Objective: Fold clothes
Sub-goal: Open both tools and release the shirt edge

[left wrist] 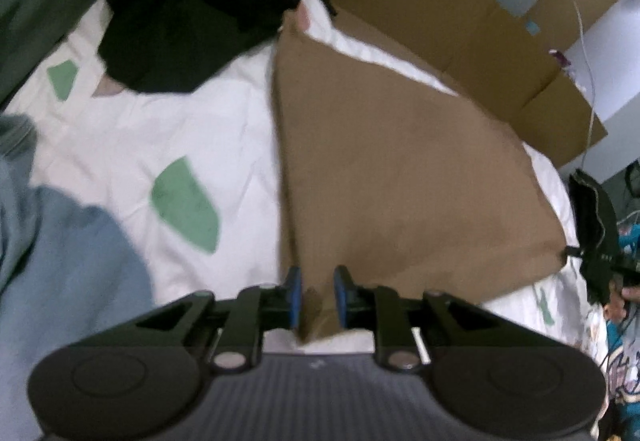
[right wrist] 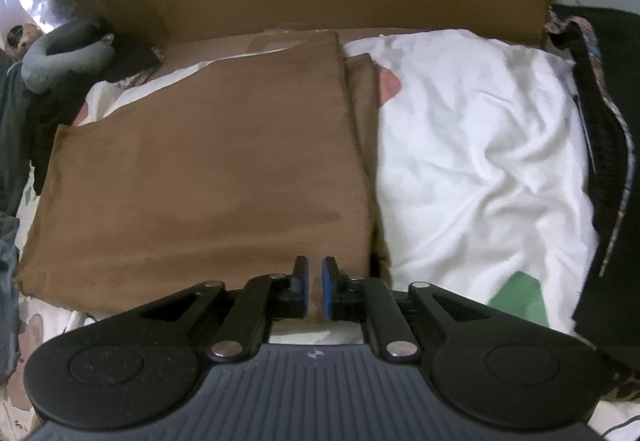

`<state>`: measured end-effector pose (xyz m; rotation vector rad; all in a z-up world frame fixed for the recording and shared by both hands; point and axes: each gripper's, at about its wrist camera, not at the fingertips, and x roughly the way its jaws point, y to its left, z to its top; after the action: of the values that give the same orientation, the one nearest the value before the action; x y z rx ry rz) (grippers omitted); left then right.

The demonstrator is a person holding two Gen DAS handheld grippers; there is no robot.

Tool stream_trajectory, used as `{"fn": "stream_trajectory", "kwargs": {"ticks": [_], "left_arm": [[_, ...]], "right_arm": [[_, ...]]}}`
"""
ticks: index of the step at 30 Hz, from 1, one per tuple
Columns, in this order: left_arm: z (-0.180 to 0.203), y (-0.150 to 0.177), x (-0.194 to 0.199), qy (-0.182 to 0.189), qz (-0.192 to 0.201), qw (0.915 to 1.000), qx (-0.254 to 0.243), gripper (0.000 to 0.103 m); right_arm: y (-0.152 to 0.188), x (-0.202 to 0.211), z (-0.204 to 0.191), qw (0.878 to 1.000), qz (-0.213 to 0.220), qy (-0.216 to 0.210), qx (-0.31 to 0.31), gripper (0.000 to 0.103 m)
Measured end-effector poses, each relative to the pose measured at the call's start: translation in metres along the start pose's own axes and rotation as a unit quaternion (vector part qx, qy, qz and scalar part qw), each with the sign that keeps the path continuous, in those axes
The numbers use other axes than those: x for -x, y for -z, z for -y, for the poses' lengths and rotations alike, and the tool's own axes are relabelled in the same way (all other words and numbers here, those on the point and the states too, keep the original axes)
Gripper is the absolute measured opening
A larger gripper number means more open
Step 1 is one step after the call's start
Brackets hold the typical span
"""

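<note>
Pinching the brown cloth (left wrist: 400, 169), the left gripper (left wrist: 317, 293) lifts a corner for folding. The right gripper (right wrist: 314, 287), nearly closed, holds nothing above the bed (right wrist: 480, 145).

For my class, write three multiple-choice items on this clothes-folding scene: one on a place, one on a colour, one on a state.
1. Where does the brown garment lie?
A. on the white bedding
B. inside a box
C. on a chair

2. What colour are the pads on the fingers?
A. red
B. blue
C. yellow

3. How is the left gripper placed?
A. far from any cloth
B. holding a black garment
C. around a corner of the brown garment

Answers: 1 A, bedding shows on both sides of it. 2 B, both wrist views show blue pads. 3 C, brown cloth sits between its fingers.
</note>
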<state>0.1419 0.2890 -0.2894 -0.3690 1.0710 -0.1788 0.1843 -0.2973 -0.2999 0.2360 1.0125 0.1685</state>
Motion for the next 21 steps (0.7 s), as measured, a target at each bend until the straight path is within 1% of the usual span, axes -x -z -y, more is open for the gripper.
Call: {"fn": "stream_trajectory", "kwargs": {"ticks": [1,2,4,7,10,12,15,21], "left_arm": [[0.005,-0.001,-0.002,0.005,0.003,1.0000,-0.003,0.018],[0.011,-0.002,-0.005,0.009,0.007,0.9999,-0.006,0.019],[0.023,-0.001,-0.013,0.011,0.010,0.9998,-0.016,0.022],[0.039,0.003,-0.030,0.009,0.013,0.9996,-0.024,0.029],[0.051,0.009,-0.045,-0.004,0.013,0.9993,-0.035,0.034],[0.055,0.014,-0.054,-0.019,0.011,0.9990,-0.040,0.034],[0.056,0.025,-0.063,-0.044,0.005,0.9973,-0.058,0.034],[0.040,0.037,-0.055,-0.045,0.003,0.9976,-0.052,0.034]], "right_arm": [[0.000,-0.001,-0.004,1.000,0.006,0.005,0.006,0.025],[0.000,-0.001,-0.009,1.000,0.011,0.009,0.013,0.032],[-0.002,-0.005,-0.018,0.999,0.017,0.015,0.027,0.040],[-0.003,-0.012,-0.034,0.998,0.018,0.019,0.052,0.041],[-0.002,-0.022,-0.048,0.997,0.011,0.020,0.075,0.041],[0.001,-0.029,-0.052,0.995,0.003,0.031,0.092,0.041],[0.007,-0.029,-0.046,0.995,-0.002,0.035,0.093,0.041],[0.020,-0.027,-0.032,0.995,-0.009,0.039,0.092,0.041]]}}
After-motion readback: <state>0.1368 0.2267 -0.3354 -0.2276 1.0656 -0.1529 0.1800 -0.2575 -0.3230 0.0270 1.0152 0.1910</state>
